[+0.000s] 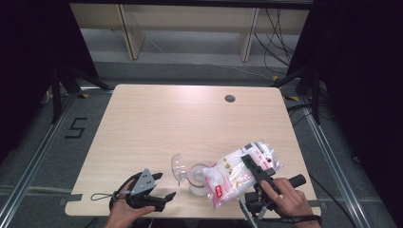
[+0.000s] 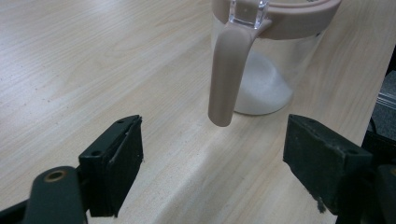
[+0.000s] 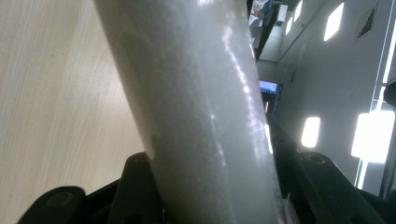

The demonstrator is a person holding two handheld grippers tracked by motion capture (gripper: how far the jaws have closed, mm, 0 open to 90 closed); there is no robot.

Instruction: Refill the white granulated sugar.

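A clear jug (image 1: 197, 179) with a beige rim and handle (image 2: 226, 74) stands near the table's front edge with white powder in its bottom. Its clear lid (image 1: 178, 166) hangs open to the left. My right gripper (image 1: 256, 167) is shut on a plastic bag of white granules (image 1: 237, 173), which is tilted with its lower end at the jug's mouth. In the right gripper view the bag (image 3: 205, 107) sits pressed between the jaws of the right gripper (image 3: 212, 168). My left gripper (image 1: 165, 185) rests open left of the jug. In the left gripper view the left gripper (image 2: 215, 140) faces the jug (image 2: 271, 74), just short of its handle.
The light wooden table (image 1: 166, 118) has a dark round grommet (image 1: 230, 99) at its back right. Wooden shelving (image 1: 190, 28) stands beyond the far edge, and cables (image 1: 278, 33) trail on the floor at the right. Metal rails (image 1: 38, 156) run along both sides.
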